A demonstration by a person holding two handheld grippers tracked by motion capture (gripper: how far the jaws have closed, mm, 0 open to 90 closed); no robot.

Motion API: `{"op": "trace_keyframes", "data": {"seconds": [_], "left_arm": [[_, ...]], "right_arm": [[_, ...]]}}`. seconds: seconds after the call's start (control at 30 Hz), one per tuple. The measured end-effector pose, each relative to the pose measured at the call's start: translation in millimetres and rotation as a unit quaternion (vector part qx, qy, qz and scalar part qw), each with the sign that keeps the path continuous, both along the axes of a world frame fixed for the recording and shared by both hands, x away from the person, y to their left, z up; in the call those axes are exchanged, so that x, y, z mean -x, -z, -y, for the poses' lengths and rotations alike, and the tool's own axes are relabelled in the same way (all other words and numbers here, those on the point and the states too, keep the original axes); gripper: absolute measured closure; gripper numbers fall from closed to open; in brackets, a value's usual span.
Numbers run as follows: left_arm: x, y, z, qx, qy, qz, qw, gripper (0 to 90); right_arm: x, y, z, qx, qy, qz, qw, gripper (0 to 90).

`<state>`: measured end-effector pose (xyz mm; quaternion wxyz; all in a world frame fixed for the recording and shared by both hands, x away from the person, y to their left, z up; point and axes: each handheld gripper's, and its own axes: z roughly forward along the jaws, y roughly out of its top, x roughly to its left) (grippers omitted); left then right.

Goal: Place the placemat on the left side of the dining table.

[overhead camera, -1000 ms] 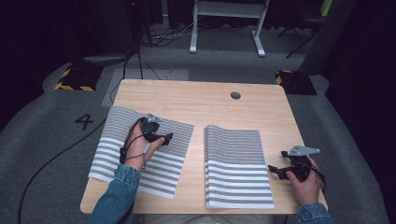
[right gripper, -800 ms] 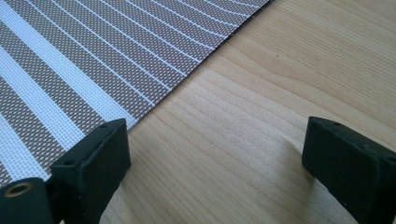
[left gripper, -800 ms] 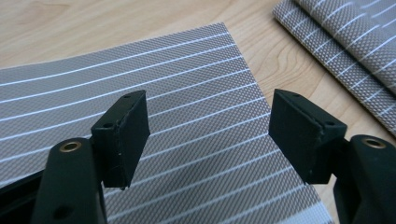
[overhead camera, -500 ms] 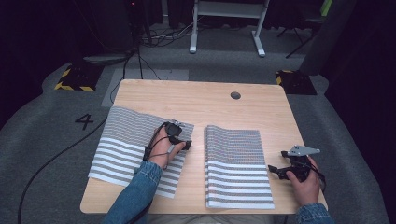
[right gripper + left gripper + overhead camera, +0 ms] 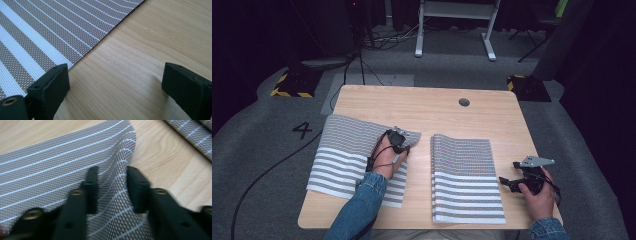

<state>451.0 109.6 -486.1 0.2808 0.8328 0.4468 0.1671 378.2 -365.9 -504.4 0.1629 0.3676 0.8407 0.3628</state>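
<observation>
A person seated at a light wooden table [image 5: 447,107] works two handheld grippers over a pair of striped woven mats. The left gripper [image 5: 398,142] sits on the far right part of the left mat [image 5: 343,150], where the cloth rises in a ridge. In the left gripper view, that ridge of grey mesh with thin white lines [image 5: 117,185] stands between the two black jaws, which are parted on either side of it; whether they touch it cannot be told. The right gripper [image 5: 512,182] rests on bare wood just beside the right edge of the right mat [image 5: 464,177], at the near right of the table, its jaws spread wide with only table between them; the right gripper view shows the mat's edge [image 5: 45,32] near one jaw. A white "4" [image 5: 302,130] is marked on the grey floor left of the table.
</observation>
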Motion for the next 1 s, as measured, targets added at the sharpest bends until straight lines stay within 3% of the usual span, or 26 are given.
{"op": "trace_keyframes", "data": {"seconds": [0.07,0.17,0.23,0.37,0.53,0.7,0.77,0.87,0.9,1.0], "left_arm": [[-0.2,0.2,-1.5,0.008,-0.002,-0.001,1.0000,81.3],[0.2,-1.0,-3.5,0.029,0.004,0.004,0.9996,84.0],[2.8,-5.3,-4.8,0.029,0.020,0.013,0.9993,84.5],[12.3,-21.7,-5.7,0.049,0.038,0.042,0.9972,85.0],[27.0,-47.3,-5.5,0.072,0.070,0.066,0.9928,84.9],[45.3,-70.7,-3.3,0.084,0.127,0.078,0.9853,84.7],[54.9,-77.8,-1.0,0.093,0.149,0.080,0.9812,84.6],[70.5,-86.5,1.1,0.107,0.191,0.077,0.9727,84.4],[75.9,-88.1,1.8,0.113,0.209,0.070,0.9687,84.3],[91.4,-93.8,2.8,0.101,0.256,0.065,0.9592,83.5]], "right_arm": [[0.0,0.0,0.0,0.000,0.000,0.000,1.0000,7.9],[-0.1,-0.1,0.1,0.001,0.000,0.000,1.0000,7.9],[-0.1,-0.1,0.1,0.001,0.000,0.000,1.0000,7.8],[0.0,0.0,0.0,0.000,0.000,0.000,1.0000,7.9],[0.0,0.0,-0.1,0.000,0.000,0.000,1.0000,7.8],[0.2,0.0,-0.3,0.000,0.000,0.000,1.0000,7.8],[0.3,-0.1,-0.3,0.000,0.001,0.000,1.0000,7.8],[0.4,-0.1,-0.4,0.000,0.001,0.000,1.0000,7.8],[0.4,-0.1,-0.3,0.000,0.001,0.000,1.0000,7.8],[0.4,-0.1,-0.4,0.000,0.001,0.000,1.0000,7.9]]}}
